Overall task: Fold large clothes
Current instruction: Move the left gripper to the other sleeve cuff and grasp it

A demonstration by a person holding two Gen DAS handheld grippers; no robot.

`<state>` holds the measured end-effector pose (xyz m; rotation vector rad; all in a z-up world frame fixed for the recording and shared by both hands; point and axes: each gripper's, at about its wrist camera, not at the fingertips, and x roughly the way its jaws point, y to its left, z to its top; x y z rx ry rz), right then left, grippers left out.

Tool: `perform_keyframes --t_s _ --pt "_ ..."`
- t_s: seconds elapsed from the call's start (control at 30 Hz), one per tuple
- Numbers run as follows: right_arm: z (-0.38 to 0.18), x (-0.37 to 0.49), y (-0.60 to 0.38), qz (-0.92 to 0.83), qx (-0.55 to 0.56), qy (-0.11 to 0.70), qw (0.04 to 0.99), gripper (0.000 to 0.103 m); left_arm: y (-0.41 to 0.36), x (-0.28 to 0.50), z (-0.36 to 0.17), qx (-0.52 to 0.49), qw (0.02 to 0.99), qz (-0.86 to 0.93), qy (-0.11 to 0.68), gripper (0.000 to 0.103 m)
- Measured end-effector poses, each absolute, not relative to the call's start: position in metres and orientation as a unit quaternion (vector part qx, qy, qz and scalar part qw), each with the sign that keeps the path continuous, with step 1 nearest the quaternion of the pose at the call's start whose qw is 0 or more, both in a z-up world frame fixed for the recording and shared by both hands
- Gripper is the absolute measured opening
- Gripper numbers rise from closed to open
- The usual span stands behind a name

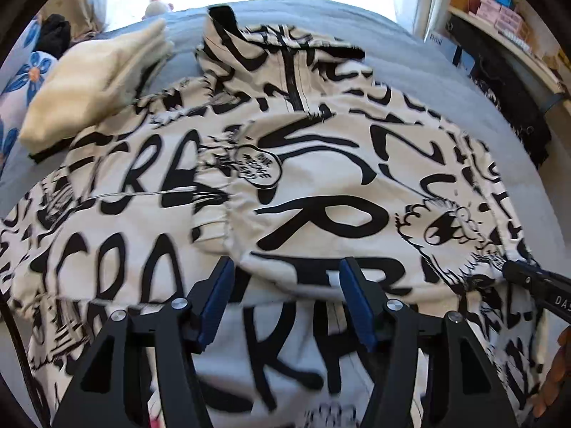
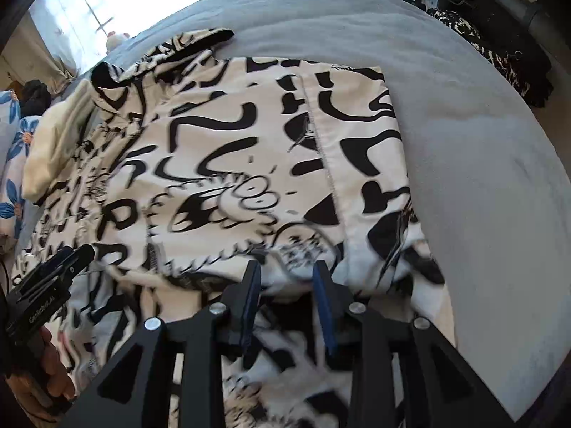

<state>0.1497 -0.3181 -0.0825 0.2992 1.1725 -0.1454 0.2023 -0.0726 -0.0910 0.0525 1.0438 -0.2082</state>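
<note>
The printed jacket (image 1: 321,185) lies spread on the grey bed (image 2: 481,164), and it looks soft, light and floppy, so I would take it at a hem or seam; the left gripper (image 1: 285,278) and right gripper (image 2: 287,278) are both released above it, grasping nothing.

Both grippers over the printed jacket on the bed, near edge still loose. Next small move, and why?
Probably lower the left gripper onto the printed jacket near edge and close. Its jaws stand open with nothing pinched; the right gripper hovers, jaws apart, over the same rumpled hem on the grey bed.
</note>
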Motion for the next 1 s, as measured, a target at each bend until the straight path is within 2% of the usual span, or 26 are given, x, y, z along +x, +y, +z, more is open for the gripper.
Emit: perform_keyframes --t_s 0.07,0.33,0.47,0.8,0.87,0.93,1.0 --pt "-0.076 0.140 -0.314 -0.064 0.156 0.550 0.818 0.030 -0.065 0.192 -0.079 0.019 0.866 -0.092 0.492 0.066" --pt "-0.048 0.107 -0.286 -0.055 0.156 0.537 0.827 0.031 -0.029 0.137 -0.026 0.013 0.890 -0.076 0.450 0.069" --pt "-0.033 0.093 -0.264 -0.046 0.142 0.527 0.836 0.031 -0.013 0.111 -0.005 0.004 0.899 -0.071 0.431 0.077" --pt "-0.005 0.069 -0.196 -0.013 0.100 0.510 0.854 0.032 0.027 0.069 0.024 -0.007 0.906 -0.069 0.417 0.079" --pt "0.000 0.067 -0.182 -0.002 0.091 0.506 0.858 0.034 0.039 0.064 0.025 -0.017 0.906 -0.068 0.417 0.079" --pt "0.005 0.065 -0.169 0.006 0.081 0.499 0.863 0.045 0.053 0.060 0.027 -0.030 0.906 -0.066 0.417 0.079" --pt "0.010 0.064 -0.154 0.012 0.068 0.490 0.869 0.047 0.066 0.057 0.028 -0.044 0.907 -0.064 0.415 0.079"
